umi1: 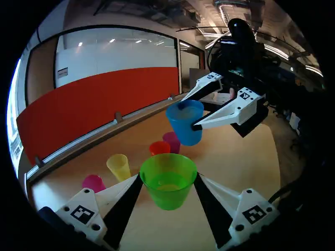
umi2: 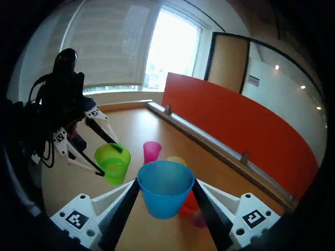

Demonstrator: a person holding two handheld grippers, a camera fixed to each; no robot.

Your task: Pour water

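Note:
My left gripper (umi1: 168, 188) is shut on a green cup (umi1: 168, 184) held upright, with liquid showing in its bottom. Beyond it, up and to the right, hangs the right gripper (umi1: 194, 113), shut on a blue cup (umi1: 185, 121) held above the wooden table (umi1: 234, 154). In the right gripper view the right gripper (umi2: 166, 193) grips the blue cup (umi2: 165, 193), whose inside looks dry. The left gripper (umi2: 109, 163) holds the green cup (umi2: 112, 163) off to the left, lower and apart from the blue one.
Small cups stand on the table: yellow cup (umi1: 119, 166), pink cup (umi1: 93, 183), orange cup (umi1: 159, 148), magenta cup (umi1: 172, 141). A red partition (umi1: 96, 104) with a metal rail runs along the table's far edge. A bright window (umi2: 171, 50) is behind.

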